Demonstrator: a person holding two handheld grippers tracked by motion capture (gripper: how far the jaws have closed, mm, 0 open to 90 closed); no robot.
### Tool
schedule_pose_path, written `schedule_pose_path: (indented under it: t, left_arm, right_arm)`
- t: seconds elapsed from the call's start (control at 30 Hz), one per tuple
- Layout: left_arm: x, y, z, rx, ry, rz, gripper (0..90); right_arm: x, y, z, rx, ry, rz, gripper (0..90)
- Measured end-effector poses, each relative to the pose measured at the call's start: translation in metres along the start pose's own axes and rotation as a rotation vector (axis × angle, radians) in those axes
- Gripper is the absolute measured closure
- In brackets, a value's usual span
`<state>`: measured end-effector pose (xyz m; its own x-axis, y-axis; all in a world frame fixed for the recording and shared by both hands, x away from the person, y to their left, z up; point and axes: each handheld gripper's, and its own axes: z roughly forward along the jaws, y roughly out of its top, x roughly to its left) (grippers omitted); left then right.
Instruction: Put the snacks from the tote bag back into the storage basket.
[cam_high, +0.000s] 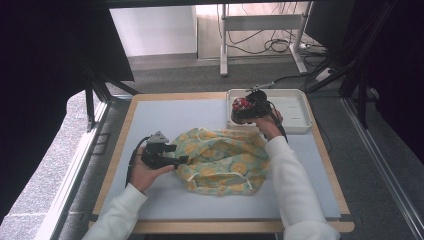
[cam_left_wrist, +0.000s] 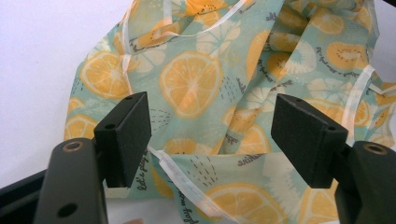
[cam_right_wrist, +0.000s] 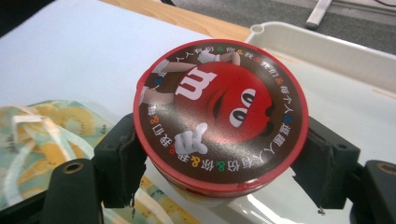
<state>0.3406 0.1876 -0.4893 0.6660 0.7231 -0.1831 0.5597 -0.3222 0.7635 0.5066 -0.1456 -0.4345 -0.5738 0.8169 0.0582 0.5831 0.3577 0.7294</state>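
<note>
A crumpled cloth bag printed with orange slices on pale green lies in the middle of the table. My left gripper rests at the bag's left edge. In the left gripper view its jaws stand wide apart over the cloth bag and are open. My right gripper hovers at the left end of a white tray. It is shut on a round candy tin with a red cartoon lid. The pads press on both sides of the candy tin, which is held lid up.
A pale mat covers the wooden table. The white tray sits at the back right corner. Beyond the table are a grey floor, a desk frame and loose cables.
</note>
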Motion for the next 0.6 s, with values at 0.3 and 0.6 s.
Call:
schedule_pose_path:
  t: [0.3, 0.6]
  left_arm:
    - [0.001, -0.001, 0.001, 0.008, 0.002, 0.004, 29.1]
    - [0.001, -0.001, 0.002, 0.016, 0.002, 0.009, 29.1]
  right_arm:
    - [-0.009, -0.003, 0.017, 0.035, -0.004, 0.011, 25.6]
    - [-0.014, -0.001, 0.029, 0.058, -0.014, 0.005, 25.6]
